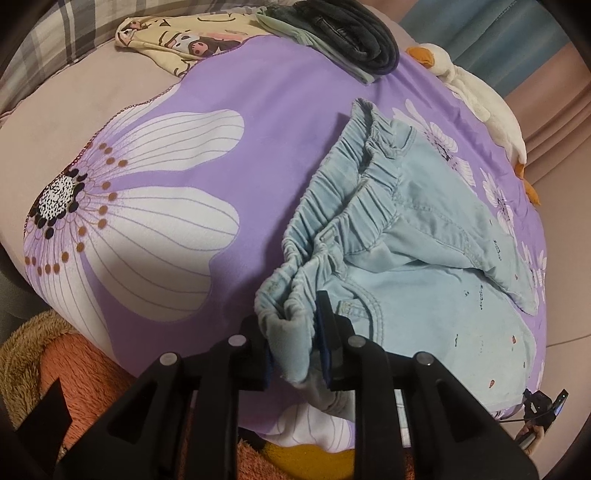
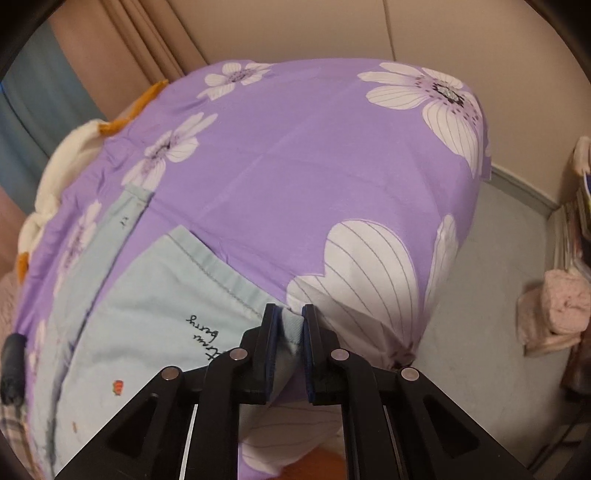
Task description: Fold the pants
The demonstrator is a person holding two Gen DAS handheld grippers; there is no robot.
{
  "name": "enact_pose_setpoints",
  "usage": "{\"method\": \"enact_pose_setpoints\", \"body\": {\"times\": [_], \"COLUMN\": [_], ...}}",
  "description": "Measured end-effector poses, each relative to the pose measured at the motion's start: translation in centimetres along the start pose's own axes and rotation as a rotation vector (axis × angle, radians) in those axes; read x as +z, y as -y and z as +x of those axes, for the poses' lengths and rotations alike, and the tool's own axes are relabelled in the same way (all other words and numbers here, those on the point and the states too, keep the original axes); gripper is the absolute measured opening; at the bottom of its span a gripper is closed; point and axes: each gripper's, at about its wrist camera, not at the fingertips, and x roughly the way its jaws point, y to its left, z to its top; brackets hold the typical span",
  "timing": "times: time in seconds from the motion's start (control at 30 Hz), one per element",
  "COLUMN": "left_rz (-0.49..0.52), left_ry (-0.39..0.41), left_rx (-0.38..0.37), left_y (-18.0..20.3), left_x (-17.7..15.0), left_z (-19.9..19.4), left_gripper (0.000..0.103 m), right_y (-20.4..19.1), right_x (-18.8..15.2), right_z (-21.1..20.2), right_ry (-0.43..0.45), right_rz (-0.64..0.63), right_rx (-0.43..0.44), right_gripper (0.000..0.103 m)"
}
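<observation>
Light blue pants (image 1: 417, 240) with a gathered elastic waistband lie on a purple flowered sheet (image 1: 221, 122). My left gripper (image 1: 295, 332) is shut on the near end of the waistband, the cloth bunched between its pads. In the right wrist view the pants' leg (image 2: 155, 306) lies flat at lower left, with black script lettering and small red marks. My right gripper (image 2: 290, 325) is shut on the hem corner of that leg, near the sheet's front edge.
A stack of folded dark clothes (image 1: 354, 33) and a cream cartoon-print garment (image 1: 184, 40) lie at the sheet's far side. A white plush duck (image 1: 491, 107) lies along the right edge. Orange fuzzy blanket (image 1: 85, 362) sits near left. Grey floor (image 2: 491, 277) and pink folded cloth (image 2: 557, 310) are right.
</observation>
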Motion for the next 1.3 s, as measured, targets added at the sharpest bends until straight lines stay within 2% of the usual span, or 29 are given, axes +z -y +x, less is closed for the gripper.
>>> {"method": "enact_pose_setpoints", "body": {"times": [0.4,0.63,0.9,1.3], "left_rz": [0.006,0.004,-0.025,-0.018], "left_ry": [0.014,0.034,0.036,0.042], "left_rx": [0.004,0.007,-0.033,-0.036], "left_y": [0.2,0.3,-0.3,-0.3], "left_x": [-0.2,-0.5,-0.6,-0.7], "left_z": [0.4,0.4,0.3,0.2], "left_gripper": [0.023,0.024,0.025,0.025], "right_y": [-0.3,-1.0,-1.1,-1.6], "right_x": [-0.5,-0.7,-0.9,-1.1], "right_z": [0.2,0.3,0.3,0.2], "right_ry": [0.048,0.072,0.081,0.099], "right_rz": [-0.039,-0.041,-0.041,-0.055], "right_rx": [-0.061,-0.127,-0.137,-0.173], "right_gripper": [0.008,0.008,0.008,0.01]}}
